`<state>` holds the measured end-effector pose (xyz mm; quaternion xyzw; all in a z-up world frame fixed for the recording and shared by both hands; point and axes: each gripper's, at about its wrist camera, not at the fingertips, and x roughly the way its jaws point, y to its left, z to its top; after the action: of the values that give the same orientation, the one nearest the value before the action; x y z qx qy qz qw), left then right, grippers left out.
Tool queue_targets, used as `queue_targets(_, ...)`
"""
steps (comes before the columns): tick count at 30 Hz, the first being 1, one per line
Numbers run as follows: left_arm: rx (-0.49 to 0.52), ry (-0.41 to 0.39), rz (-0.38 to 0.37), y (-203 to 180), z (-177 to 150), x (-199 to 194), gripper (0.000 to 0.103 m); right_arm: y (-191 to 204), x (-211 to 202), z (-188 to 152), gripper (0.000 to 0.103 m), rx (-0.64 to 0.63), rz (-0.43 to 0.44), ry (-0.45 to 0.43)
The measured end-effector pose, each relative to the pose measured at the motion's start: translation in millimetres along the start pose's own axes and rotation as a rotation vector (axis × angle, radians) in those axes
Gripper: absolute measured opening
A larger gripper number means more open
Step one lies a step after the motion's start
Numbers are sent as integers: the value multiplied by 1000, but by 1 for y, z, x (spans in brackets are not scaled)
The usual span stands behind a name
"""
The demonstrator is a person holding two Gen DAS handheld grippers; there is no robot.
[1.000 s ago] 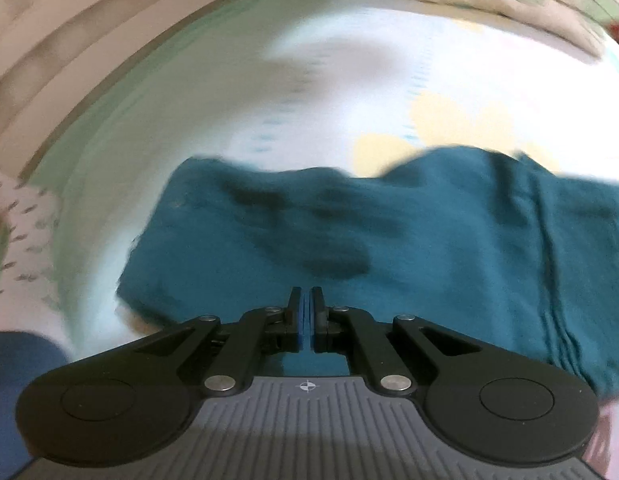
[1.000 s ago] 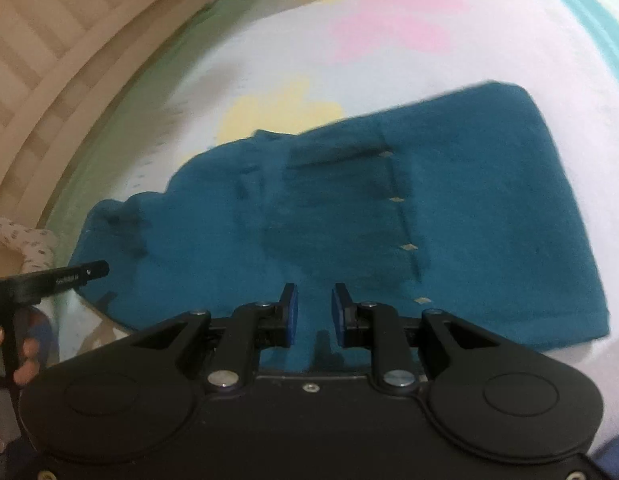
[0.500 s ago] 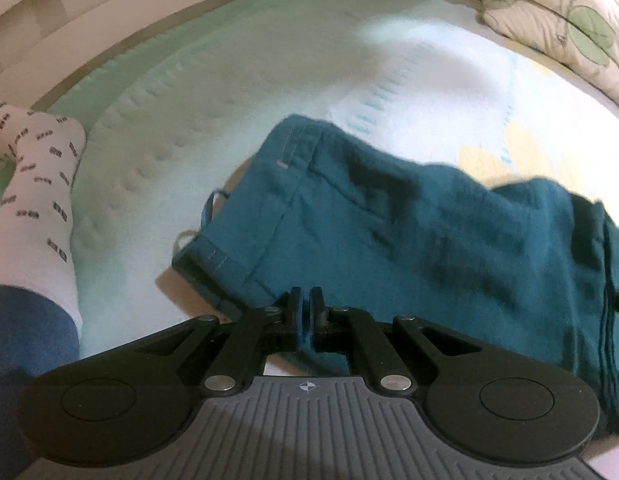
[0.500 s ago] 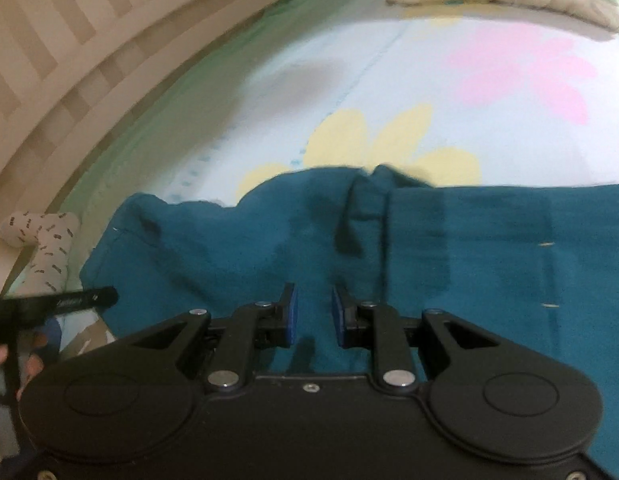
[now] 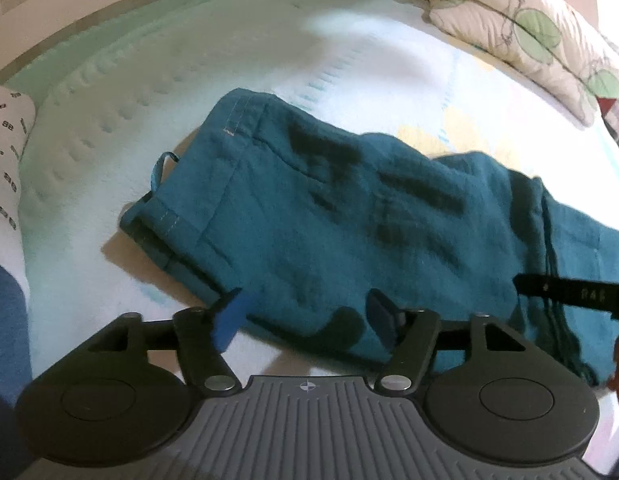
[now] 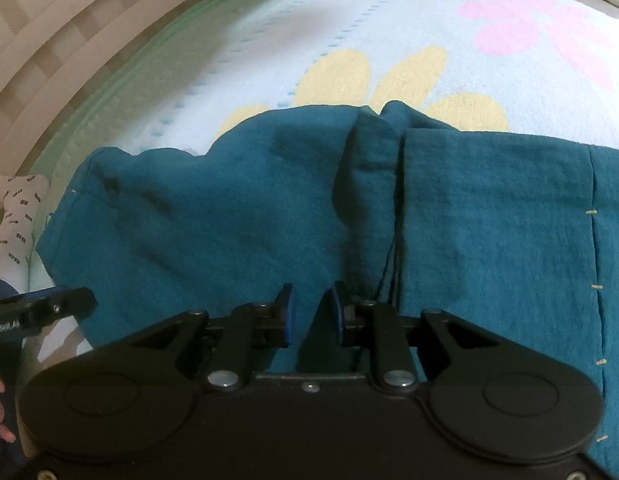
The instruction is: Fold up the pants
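The teal pants [image 5: 349, 216] lie flat on the bed, waistband end with a belt loop [image 5: 159, 168] toward the left. My left gripper [image 5: 305, 316] is open wide over the near edge of the pants, holding nothing. In the right wrist view the pants [image 6: 229, 220] fill the middle, with a fold ridge [image 6: 373, 184] running away from me. My right gripper [image 6: 311, 312] sits low over the cloth beside that ridge, its jaws a narrow gap apart with nothing between them. The right gripper's tip [image 5: 569, 292] shows at the right of the left wrist view.
A flowered bedsheet [image 6: 389, 76] covers the bed. A leaf-print pillow [image 5: 529, 28] lies at the far right. A person's socked foot [image 5: 5, 168] rests at the left edge. A slatted bed frame [image 6: 49, 40] runs along the far left.
My left gripper was shut and has opened wide over the pants' near edge. Both cameras have come closer to the cloth. The right gripper's jaws keep the same narrow gap.
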<state>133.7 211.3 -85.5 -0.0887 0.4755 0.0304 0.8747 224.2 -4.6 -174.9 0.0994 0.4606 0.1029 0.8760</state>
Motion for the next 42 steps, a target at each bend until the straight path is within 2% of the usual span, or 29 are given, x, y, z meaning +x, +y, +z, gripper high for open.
queue_targets(5, -88, -39, 61, 17, 2, -6, 67, 2, -1, 2, 30, -9, -9, 6)
queue_targets(11, -148, 11, 53, 37, 15, 16, 67, 4, -1, 2, 30, -14, -16, 8)
queue_targets(14, -136, 0, 55, 35, 22, 26, 74, 4, 0, 3, 30, -8, -14, 9)
queue_targets(17, -123, -3, 51, 31, 31, 36, 86, 3, 0, 3, 30, -10, -11, 9)
queue_targets(22, -123, -34, 62, 26, 45, 47, 87, 3, 0, 3, 30, -4, -8, 5)
queue_targets(25, -178, -39, 58, 28, 47, 46, 87, 2, 0, 2, 30, 0, -2, 3)
queue_targets(28, -300, -60, 10, 41, 44, 44, 86, 1, -1, 1, 30, 0, 2, 1)
queue_targets(29, -344, -61, -4, 46, 44, 43, 83, 0, -2, 1, 30, -2, 4, 1)
queue_targets(31, -409, -50, 1, 54, 46, 40, 65, 0, -2, 0, 30, -4, 4, -1)
queue_targets(33, -447, -42, -30, 61, 46, 36, 7, 1, -2, 0, 30, -6, 0, -2)
queue_targets(34, -489, -41, -75, 65, 43, 35, 8, 2, -2, 0, 30, -8, -2, -2)
queue_targets(35, -519, -61, -67, 65, 38, 30, 6, 2, -3, 0, 30, -10, -4, -1)
queue_targets(36, -500, -90, -19, 60, 35, 21, 6, 3, -3, 1, 30, -11, -5, -1)
queue_targets(39, -340, -188, 139, 33, 21, -7, 6, 3, -5, 3, 30, -15, 2, 9)
queue_targets(40, -310, -198, 161, 28, 16, -11, 6, 5, -7, 5, 31, -15, 9, 15)
queue_targets(42, -287, -166, 185, 27, 10, -10, 6, 6, -14, 11, 33, -20, 29, 1)
